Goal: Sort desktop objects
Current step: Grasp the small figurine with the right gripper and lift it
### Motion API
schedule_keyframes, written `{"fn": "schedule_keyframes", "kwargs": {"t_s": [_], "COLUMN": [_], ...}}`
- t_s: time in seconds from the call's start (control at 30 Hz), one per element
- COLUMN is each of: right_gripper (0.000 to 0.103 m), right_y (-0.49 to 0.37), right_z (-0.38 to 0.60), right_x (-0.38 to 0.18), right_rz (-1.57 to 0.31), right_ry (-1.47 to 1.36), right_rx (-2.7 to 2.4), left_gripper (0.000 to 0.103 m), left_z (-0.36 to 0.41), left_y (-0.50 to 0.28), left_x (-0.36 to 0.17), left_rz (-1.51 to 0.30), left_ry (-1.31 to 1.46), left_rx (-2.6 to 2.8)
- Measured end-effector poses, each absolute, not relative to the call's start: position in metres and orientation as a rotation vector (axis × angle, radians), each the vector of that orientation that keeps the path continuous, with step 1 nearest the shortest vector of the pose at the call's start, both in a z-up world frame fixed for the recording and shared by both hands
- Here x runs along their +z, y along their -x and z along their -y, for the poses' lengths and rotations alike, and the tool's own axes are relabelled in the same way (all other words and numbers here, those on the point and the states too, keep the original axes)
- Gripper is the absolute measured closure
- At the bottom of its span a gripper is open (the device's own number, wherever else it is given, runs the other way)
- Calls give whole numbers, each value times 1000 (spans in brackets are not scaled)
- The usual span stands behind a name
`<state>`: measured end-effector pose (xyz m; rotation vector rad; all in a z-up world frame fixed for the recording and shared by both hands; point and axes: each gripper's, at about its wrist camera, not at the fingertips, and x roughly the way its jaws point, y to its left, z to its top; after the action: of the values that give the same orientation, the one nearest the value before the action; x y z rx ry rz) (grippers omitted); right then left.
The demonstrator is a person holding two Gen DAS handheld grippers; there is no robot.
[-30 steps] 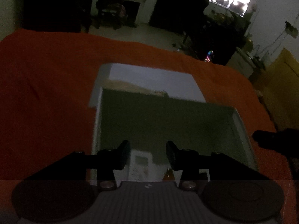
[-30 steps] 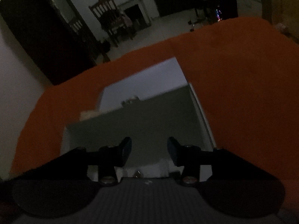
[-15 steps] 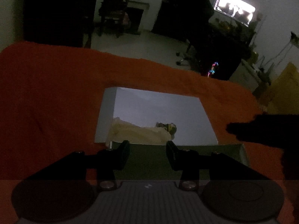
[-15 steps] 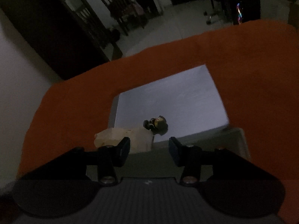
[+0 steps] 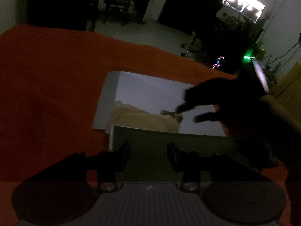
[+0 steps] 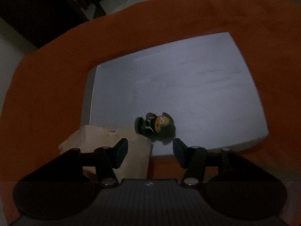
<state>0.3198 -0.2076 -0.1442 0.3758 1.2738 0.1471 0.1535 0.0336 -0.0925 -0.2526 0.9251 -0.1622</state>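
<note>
Two loose items are sitting on the white board (image 6: 188, 86) in front of you: a beige block (image 6: 105, 143) at its near-left corner and a small dark figurine (image 6: 156, 126) touching the block's right side. As far as these views are showing, neither is being held and neither is sorted yet, so I am judging the sorting as unfinished, with both items left.

Working left to right: your left gripper (image 5: 148, 154) is hovering over the grey-green tray (image 5: 169, 146) that is lying against the board's near edge, its jaws standing apart with nothing between them. What the tray is holding is not showing here. Your right gripper (image 6: 150, 152) is poised just short of the figurine, jaws likewise spread and empty; the left wrist view is showing it reaching in beside that figurine (image 5: 176, 114).

Around the work, an orange cloth (image 5: 47, 84) is covering the table; beyond it a dim room with a chair (image 5: 120, 1) and a lit screen (image 5: 244, 3) is lying well apart. The block is crowding the figurine's left flank, and I am judging that it may foul your left jaw.
</note>
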Motion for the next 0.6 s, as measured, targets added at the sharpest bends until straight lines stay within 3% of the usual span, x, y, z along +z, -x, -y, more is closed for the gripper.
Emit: {"fn": "schedule_keyframes", "kwargs": {"t_s": [0.2,0.3,0.6], "right_gripper": [42,29,30], "right_y": [-353,-363,-360], "right_z": [186,178,164], "right_x": [-165,-169,-170], "right_rz": [-1326,-1332,-1351], "right_ry": [-312,-285,-136], "right_rx": [127,104,40], "left_gripper": [64,64,64], "left_z": [-31,-35,-45], "left_y": [-139,-135,-136], "left_x": [-93,-95,-94], "left_rz": [-899,-902,-901], "left_ry": [257,265,279], "left_rx": [-132,-129,-135]}}
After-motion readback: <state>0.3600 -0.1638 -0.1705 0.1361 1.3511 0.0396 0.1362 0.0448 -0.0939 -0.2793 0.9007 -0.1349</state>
